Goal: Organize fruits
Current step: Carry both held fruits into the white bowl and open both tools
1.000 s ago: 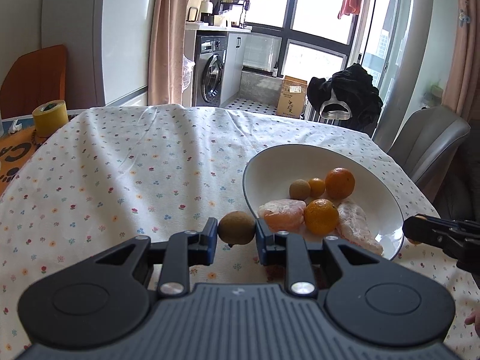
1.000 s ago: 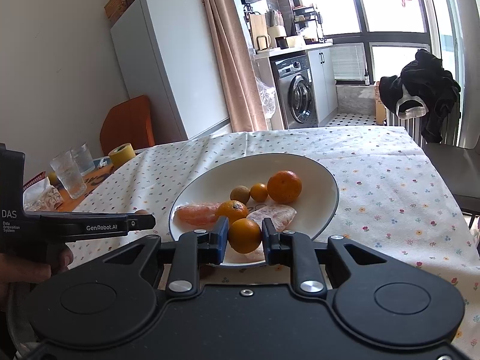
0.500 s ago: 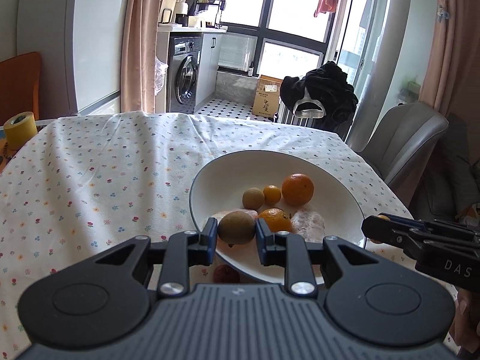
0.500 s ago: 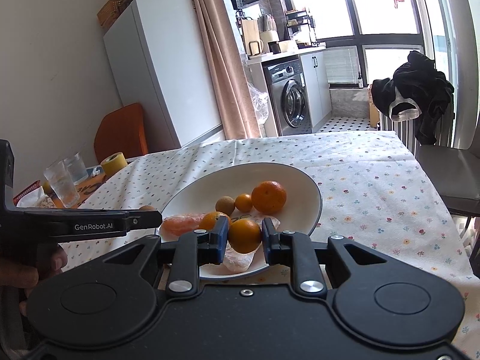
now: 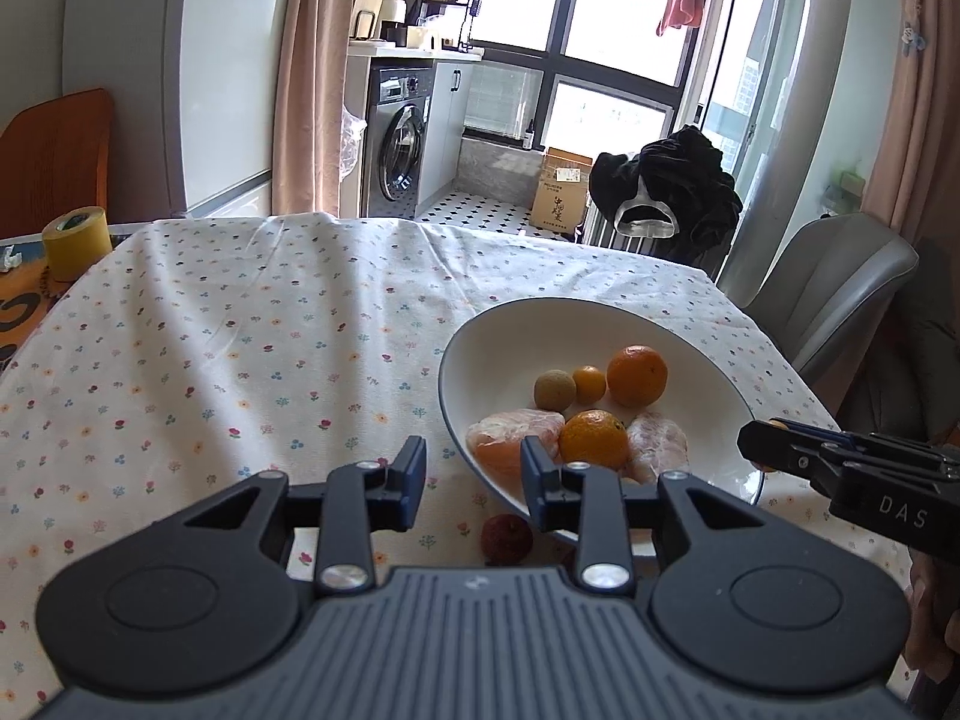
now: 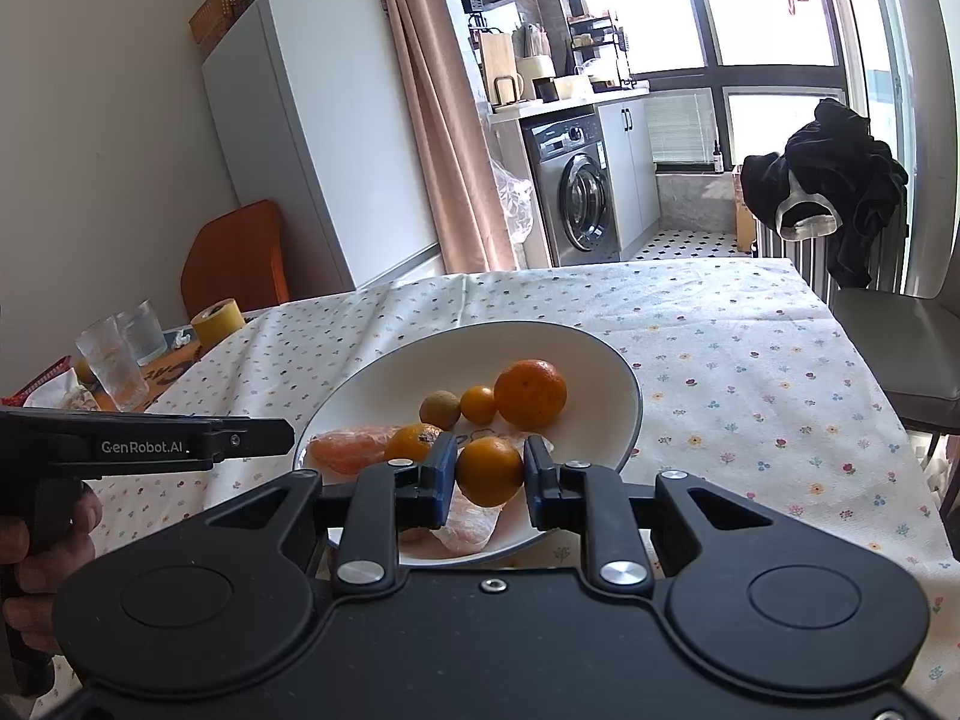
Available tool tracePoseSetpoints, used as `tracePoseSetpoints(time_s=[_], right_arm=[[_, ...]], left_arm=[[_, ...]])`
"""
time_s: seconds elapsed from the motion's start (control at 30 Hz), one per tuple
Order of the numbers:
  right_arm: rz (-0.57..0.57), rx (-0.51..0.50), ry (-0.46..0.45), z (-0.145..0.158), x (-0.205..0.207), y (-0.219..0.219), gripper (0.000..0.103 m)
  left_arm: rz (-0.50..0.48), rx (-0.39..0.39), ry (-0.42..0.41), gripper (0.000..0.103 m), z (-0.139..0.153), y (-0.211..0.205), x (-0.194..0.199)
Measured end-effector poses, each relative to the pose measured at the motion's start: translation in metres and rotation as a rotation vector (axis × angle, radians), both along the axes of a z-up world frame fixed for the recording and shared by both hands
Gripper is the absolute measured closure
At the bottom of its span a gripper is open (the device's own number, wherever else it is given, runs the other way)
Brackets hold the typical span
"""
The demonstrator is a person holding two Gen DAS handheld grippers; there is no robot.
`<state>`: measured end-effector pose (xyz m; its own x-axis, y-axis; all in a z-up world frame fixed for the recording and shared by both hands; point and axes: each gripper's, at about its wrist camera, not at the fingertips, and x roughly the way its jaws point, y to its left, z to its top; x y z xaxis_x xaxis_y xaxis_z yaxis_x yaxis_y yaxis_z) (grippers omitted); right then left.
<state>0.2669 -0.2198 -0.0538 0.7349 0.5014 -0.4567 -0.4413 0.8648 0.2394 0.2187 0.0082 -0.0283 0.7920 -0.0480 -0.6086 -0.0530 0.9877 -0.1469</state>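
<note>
A white bowl [image 5: 516, 330] [image 6: 600, 354] on the flowered tablecloth holds a large orange [image 5: 636, 375], a small orange [image 5: 588, 383], a brown round fruit [image 5: 553, 390], another orange [image 5: 594, 440] and wrapped peeled pieces [image 5: 657, 438]. My left gripper [image 5: 473, 474] is open and empty at the bowl's near left rim. A red lychee [image 5: 507, 538] lies on the cloth just below it. My right gripper [image 6: 485, 471] is shut on an orange [image 6: 489, 471] over the bowl's near edge.
A yellow tape roll [image 5: 77, 242] stands at the table's far left. Two glasses [image 6: 120, 354] stand beside it. A grey chair [image 5: 834, 282] is at the right of the table. The table's far edge faces a washing machine [image 5: 399, 150].
My left gripper has opened and no longer holds the brown fruit; it has shifted back to the left of the bowl. My right gripper still holds its orange.
</note>
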Motion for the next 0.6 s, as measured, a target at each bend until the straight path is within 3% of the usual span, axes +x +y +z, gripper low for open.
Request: tracePoseSetpoints(time_s=[0.33, 0.5, 0.6], right_arm=[[-0.001, -0.011, -0.007, 0.001, 0.007, 0.007, 0.081], [-0.011, -0.029, -0.027, 0.003, 0.01, 0.011, 0.081], [-0.03, -0.054, -0.062, 0.006, 0.008, 0.013, 0.066]], left_arm=[[0.037, -0.013, 0.003, 0.064, -0.001, 0.014, -0.012], [0.048, -0.015, -0.003, 0.053, -0.001, 0.018, -0.017], [0.054, -0.011, -0.012, 0.044, 0.0, 0.019, -0.022]])
